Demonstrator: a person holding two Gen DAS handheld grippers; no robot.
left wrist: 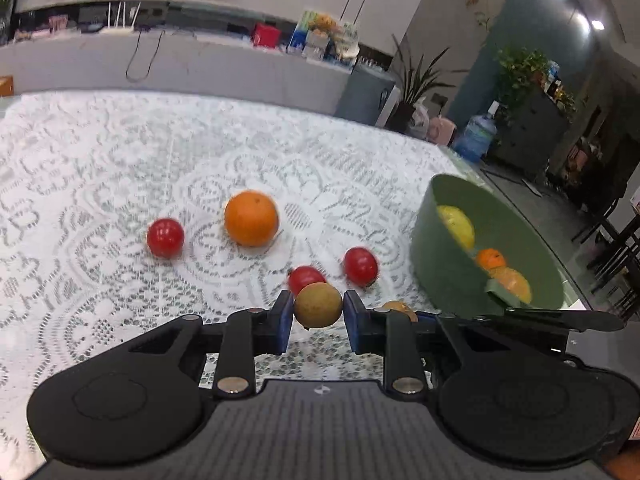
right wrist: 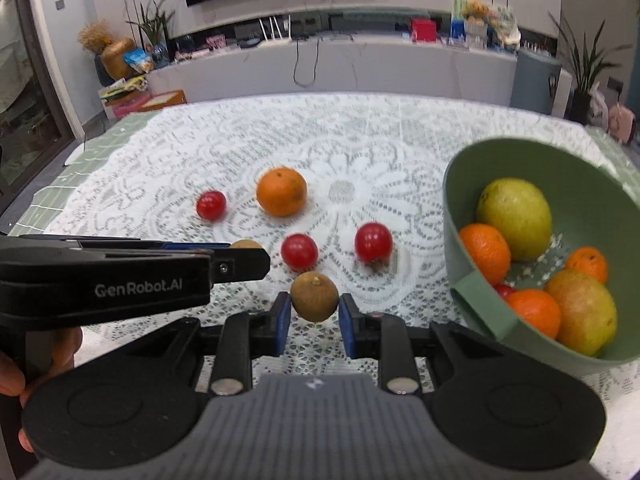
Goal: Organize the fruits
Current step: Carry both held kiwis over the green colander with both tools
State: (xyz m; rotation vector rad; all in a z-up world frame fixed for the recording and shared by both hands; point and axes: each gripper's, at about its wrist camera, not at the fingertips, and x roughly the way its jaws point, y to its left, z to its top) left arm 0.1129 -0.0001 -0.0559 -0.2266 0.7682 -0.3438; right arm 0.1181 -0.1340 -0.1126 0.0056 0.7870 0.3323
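white lace cloth (right wrist: 360, 152) covers the table, and behind it stands a long counter under a dark screen. on the cloth lie one orange (right wrist: 281, 192) and three small red tomatoes (right wrist: 299, 252), well apart from each other. at the right stands a green bowl (right wrist: 472, 208) which already holds several oranges and yellow-green fruits.

the left gripper (left wrist: 319, 309) pinches a small yellow-brown round fruit (left wrist: 318, 305) between its blue pads. the right gripper (right wrist: 314, 307) pinches a similar brown fruit (right wrist: 314, 297) in the same way. both fruits seem lifted a little above the cloth.

i judge the step in hand is carrying these two fruits to the bowl. the next move calls for bringing each gripper over the rim of the bowl, one after another so they do not collide, and opening only above the other fruits.
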